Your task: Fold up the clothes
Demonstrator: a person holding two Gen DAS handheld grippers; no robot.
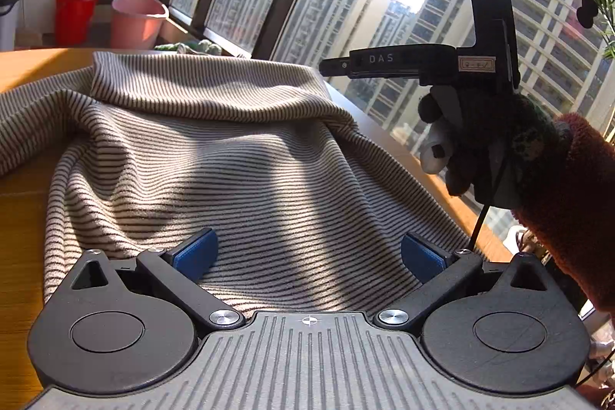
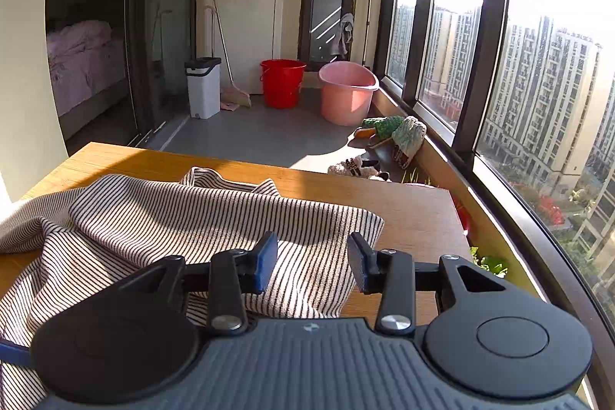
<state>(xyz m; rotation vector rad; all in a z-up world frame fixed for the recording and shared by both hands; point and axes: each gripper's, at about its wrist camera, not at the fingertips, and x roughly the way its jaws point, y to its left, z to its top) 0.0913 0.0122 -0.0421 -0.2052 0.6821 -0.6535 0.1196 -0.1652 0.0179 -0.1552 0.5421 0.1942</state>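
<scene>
A beige garment with thin dark stripes [image 1: 215,156] lies rumpled on the wooden table [image 1: 23,237], its far edge folded back in a thick roll. My left gripper [image 1: 309,256] hovers low over its near part, blue pads wide apart and nothing between them. In the right wrist view the same striped garment [image 2: 184,218] spreads across the table [image 2: 419,214]. My right gripper [image 2: 313,266] stands open just above the garment's right edge. The other gripper [image 1: 423,62] appears in the left wrist view, held up by a gloved hand [image 1: 484,145] to the right.
The table's right edge runs beside a low sill and tall windows [image 2: 453,37]. Beyond the table's far edge stand a red bucket [image 2: 282,83], a pink tub [image 2: 348,93], a white bin [image 2: 203,87] and a broom. Slippers [image 2: 399,135] lie on the sill.
</scene>
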